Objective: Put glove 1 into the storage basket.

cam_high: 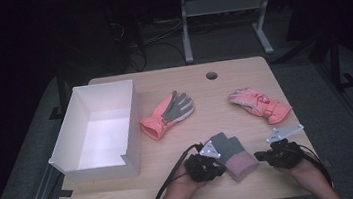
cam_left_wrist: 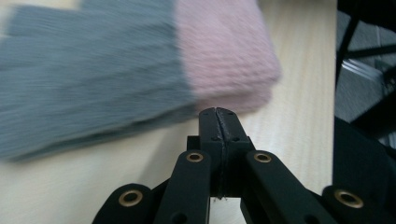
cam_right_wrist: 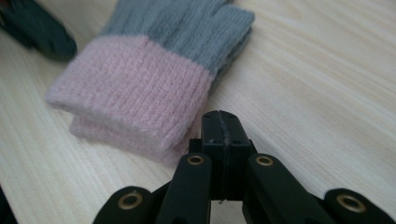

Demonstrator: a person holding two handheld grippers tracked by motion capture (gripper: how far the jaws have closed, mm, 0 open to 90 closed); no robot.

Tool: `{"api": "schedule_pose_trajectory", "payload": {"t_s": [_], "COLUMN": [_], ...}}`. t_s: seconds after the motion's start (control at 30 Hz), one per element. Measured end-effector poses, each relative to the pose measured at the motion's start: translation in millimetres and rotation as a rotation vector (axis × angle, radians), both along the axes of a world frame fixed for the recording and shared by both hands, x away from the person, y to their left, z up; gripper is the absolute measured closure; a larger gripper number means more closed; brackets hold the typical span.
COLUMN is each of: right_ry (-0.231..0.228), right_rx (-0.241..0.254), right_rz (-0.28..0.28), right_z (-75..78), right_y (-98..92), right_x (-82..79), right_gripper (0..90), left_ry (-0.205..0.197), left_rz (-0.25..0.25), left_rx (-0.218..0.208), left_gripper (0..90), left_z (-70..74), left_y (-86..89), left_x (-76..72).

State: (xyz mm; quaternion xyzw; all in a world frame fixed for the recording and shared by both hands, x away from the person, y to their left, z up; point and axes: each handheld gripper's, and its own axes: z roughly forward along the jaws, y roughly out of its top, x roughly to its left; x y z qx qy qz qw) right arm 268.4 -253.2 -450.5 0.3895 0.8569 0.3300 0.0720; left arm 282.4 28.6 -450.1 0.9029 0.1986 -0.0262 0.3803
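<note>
The knit gloves sat stacked near the table's front edge, between the left gripper and right gripper, both clamped fully closed on nothing. To lift them cleanly I'd open wide first and pinch both pink cuffs together, since the box was well off left.

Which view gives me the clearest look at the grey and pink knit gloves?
The right gripper view: the knit gloves sit close and sharp, showing two stacked pink cuffs and the knit ribs. The left gripper view shows them near but motion-blurred. The high view shows them small, between both hands.
</note>
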Motion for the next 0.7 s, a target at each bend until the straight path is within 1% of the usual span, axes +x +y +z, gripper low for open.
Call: {"api": "schedule_pose_trajectory", "payload": {"t_s": [0.07, 0.1, 0.13, 0.17, 0.2, 0.23, 0.27, 0.3, 0.33, 0.37, 0.4, 0.5, 0.53, 0.57, 0.6, 0.63, 0.67, 0.7], "right_ry": [0.008, 0.011, 0.014, 0.018, 0.018, 0.023, 0.023, 0.027, 0.027, 0.032, 0.032, 0.038, 0.039, 0.037, 0.043, 0.048, 0.048, 0.050], "right_rx": [-0.004, -0.010, -0.006, -0.002, -0.002, -0.006, -0.006, -0.005, -0.005, -0.003, -0.003, 0.001, 0.008, 0.006, 0.014, 0.015, 0.015, 0.014], "right_rz": [0.015, 0.032, 0.040, 0.044, 0.044, 0.064, 0.064, 0.082, 0.082, 0.101, 0.101, 0.130, 0.141, 0.155, 0.174, 0.184, 0.184, 0.195], "right_z": [-1.4, -1.5, -1.6, -1.9, -1.9, -2.4, -2.4, -2.9, -2.9, -2.7, -2.7, -2.5, -2.7, -2.8, -3.0, -3.1, -3.1, -3.5], "right_y": [3.1, 6.6, 8.1, 10.0, 10.0, 13.6, 13.6, 18.6, 18.6, 24.2, 24.2, 33.9, 37.6, 40.9, 48.5, 52.4, 52.4, 56.2], "right_x": [0.3, -1.2, -1.9, -3.0, -3.0, -3.9, -3.9, -5.1, -5.1, -6.4, -6.4, -7.8, -7.9, -7.8, -7.9, -7.9, -7.9, -7.6], "right_gripper": [90.0, 90.0, 90.0, 90.0, 90.0, 90.0, 90.0, 90.0, 90.0, 90.0, 90.0, 90.0, 90.0, 90.0, 90.0, 90.0, 90.0, 90.0], "left_ry": [-0.006, -0.007, -0.011, -0.011, -0.013, -0.016, -0.016, -0.016, -0.010, -0.014, -0.006, 0.022, 0.030, 0.027, 0.027, 0.029, 0.029, 0.030], "left_rz": [0.023, 0.033, 0.054, 0.054, 0.064, 0.084, 0.084, 0.095, 0.108, 0.121, 0.129, 0.154, 0.158, 0.164, 0.173, 0.188, 0.188, 0.198], "left_rx": [-0.007, -0.011, -0.015, -0.015, -0.014, -0.015, -0.015, -0.014, -0.015, -0.018, -0.015, -0.021, -0.017, -0.017, -0.018, -0.032, -0.032, -0.037], "left_gripper": [89.8, 89.8, 89.8, 89.8, 89.8, 89.7, 89.5, 86.5, 86.5, 75.7, 75.7, 61.4, 55.9, 52.0, 44.3, 41.8, 39.6, 39.6], "left_z": [4.2, 6.2, 10.4, 10.4, 12.6, 16.7, 16.7, 18.2, 19.2, 19.9, 20.5, 21.1, 21.7, 22.2, 23.1, 24.9, 24.9, 26.0], "left_y": [7.6, 11.9, 21.5, 21.5, 26.6, 37.8, 37.8, 43.7, 49.5, 55.6, 61.5, 75.7, 79.2, 82.2, 84.9, 89.7, 89.7, 91.7], "left_x": [5.1, 7.3, 11.0, 11.0, 12.8, 15.8, 15.8, 17.5, 19.1, 20.5, 22.1, 25.4, 26.3, 27.3, 28.2, 30.7, 30.7, 31.7]}}
